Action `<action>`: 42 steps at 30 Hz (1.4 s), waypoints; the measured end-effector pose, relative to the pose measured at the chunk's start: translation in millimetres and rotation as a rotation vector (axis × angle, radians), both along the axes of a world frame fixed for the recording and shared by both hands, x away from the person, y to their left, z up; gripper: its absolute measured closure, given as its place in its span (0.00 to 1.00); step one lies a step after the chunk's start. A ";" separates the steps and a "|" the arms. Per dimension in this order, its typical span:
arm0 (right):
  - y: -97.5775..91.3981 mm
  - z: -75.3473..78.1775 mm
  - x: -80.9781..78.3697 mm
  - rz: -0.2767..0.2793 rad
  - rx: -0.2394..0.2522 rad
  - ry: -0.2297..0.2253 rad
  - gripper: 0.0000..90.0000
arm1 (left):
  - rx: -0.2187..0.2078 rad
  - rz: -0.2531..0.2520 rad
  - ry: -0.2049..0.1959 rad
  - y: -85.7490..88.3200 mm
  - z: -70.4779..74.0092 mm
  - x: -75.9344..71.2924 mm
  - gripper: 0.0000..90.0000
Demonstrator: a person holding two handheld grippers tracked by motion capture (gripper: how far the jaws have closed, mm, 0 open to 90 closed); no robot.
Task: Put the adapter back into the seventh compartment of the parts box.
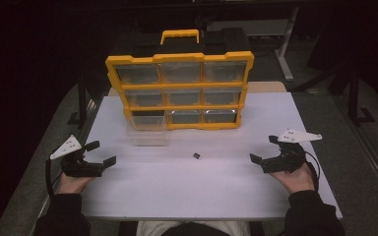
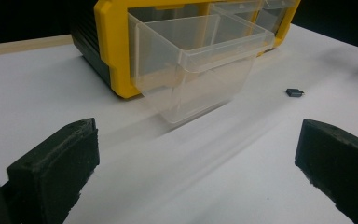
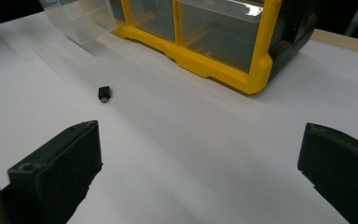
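Small black hard plastic plug [image 1: 197, 156]: lying flat on white tabletop [image 1: 177, 187], just right of the pulled-out clear drawer [image 1: 147, 133]. Likely handling as light, stiff, easily skidding; pinching across short sides. Left gripper [image 1: 100, 153], right gripper [image 1: 263, 149]: resting released, holding nothing.

The white rectangular table top [image 1: 211, 191] is evenly lit while the surroundings are nearly black. The high view is soft and grainy. Glare streaks the clear plastic drawer [image 2: 196, 60], and nearby black jaws blur.
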State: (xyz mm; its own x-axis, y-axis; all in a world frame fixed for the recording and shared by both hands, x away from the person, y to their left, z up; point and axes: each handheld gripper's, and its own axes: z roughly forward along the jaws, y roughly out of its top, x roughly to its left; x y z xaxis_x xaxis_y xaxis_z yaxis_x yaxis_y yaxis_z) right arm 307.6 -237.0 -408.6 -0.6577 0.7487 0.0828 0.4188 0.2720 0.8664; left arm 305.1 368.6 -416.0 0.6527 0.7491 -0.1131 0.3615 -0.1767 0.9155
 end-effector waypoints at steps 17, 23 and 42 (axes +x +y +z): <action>3.3 0.0 -1.8 0.016 -0.011 0.009 0.00 | 0.013 -0.006 0.000 -1.9 -0.7 -0.3 0.00; 4.6 0.1 -1.4 0.021 -0.015 0.015 0.00 | 0.013 -0.008 -0.001 -2.1 -0.9 -0.7 0.00; 14.4 6.6 2.2 0.042 -0.064 0.033 0.00 | 0.021 -0.005 0.000 -4.9 -1.5 -0.7 0.00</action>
